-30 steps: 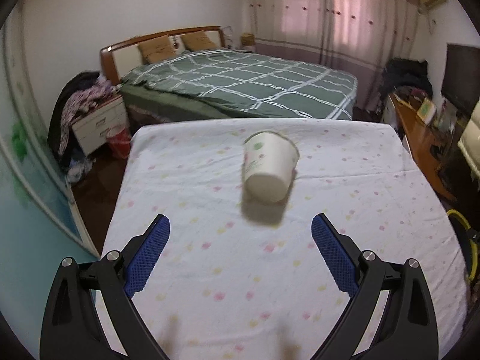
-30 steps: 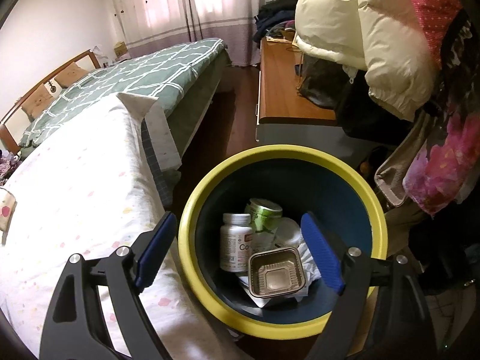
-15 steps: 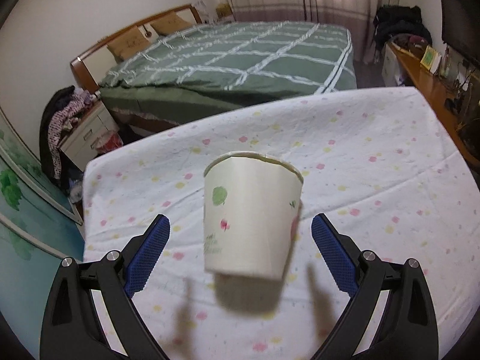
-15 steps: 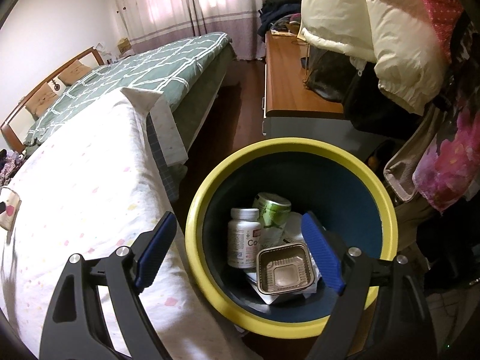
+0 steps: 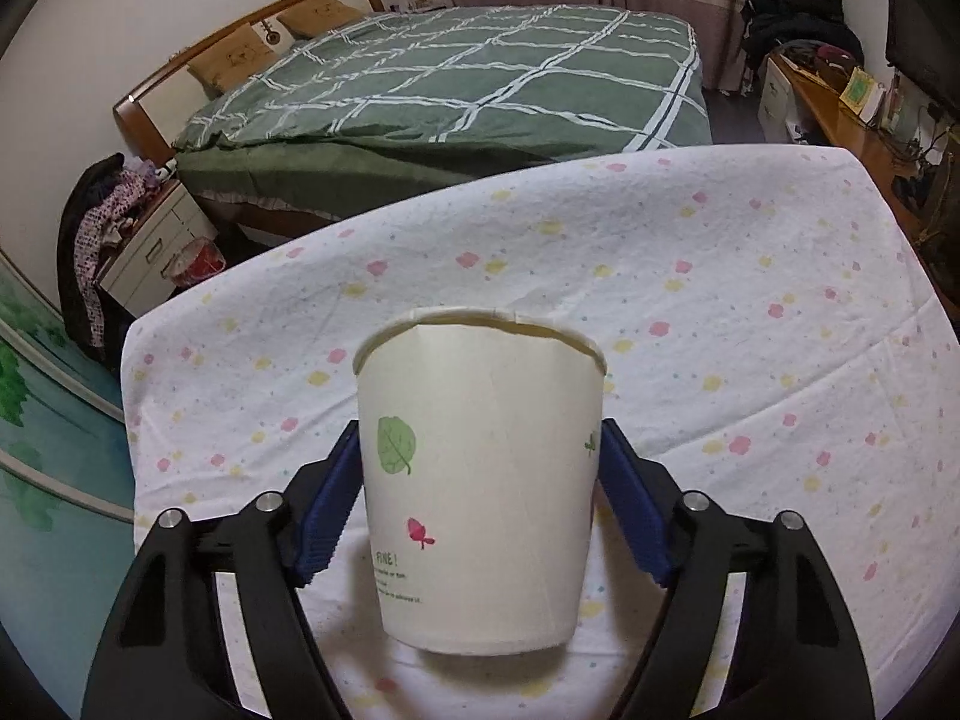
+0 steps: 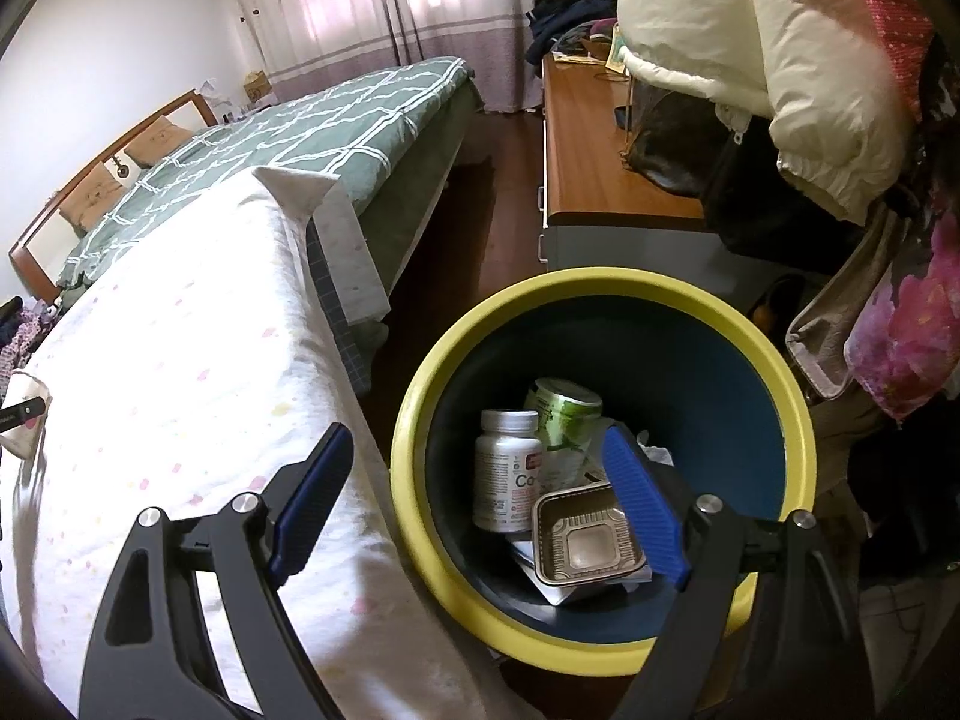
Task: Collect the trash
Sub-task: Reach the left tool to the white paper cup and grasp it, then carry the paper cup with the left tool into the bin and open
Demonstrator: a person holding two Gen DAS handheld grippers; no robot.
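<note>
A white paper cup (image 5: 480, 480) with a green leaf print stands upright on the flowered sheet (image 5: 720, 312). My left gripper (image 5: 480, 456) has closed on the cup, with both blue pads against its sides. The cup also shows at the far left of the right wrist view (image 6: 24, 420). My right gripper (image 6: 474, 468) is open and empty above the rim of the yellow bin (image 6: 600, 288). Inside the bin lie a white pill bottle (image 6: 507, 468), a green can (image 6: 564, 414) and a foil tray (image 6: 585, 540).
A bed with a green checked cover (image 5: 480, 78) lies beyond the sheet. A nightstand with clothes (image 5: 138, 240) stands at the left. A wooden desk (image 6: 600, 150) and hanging coats (image 6: 750, 60) stand beside the bin.
My left gripper moved forward to the cup and closed from wide open onto its sides. My right gripper drifted slightly over the bin and stayed open.
</note>
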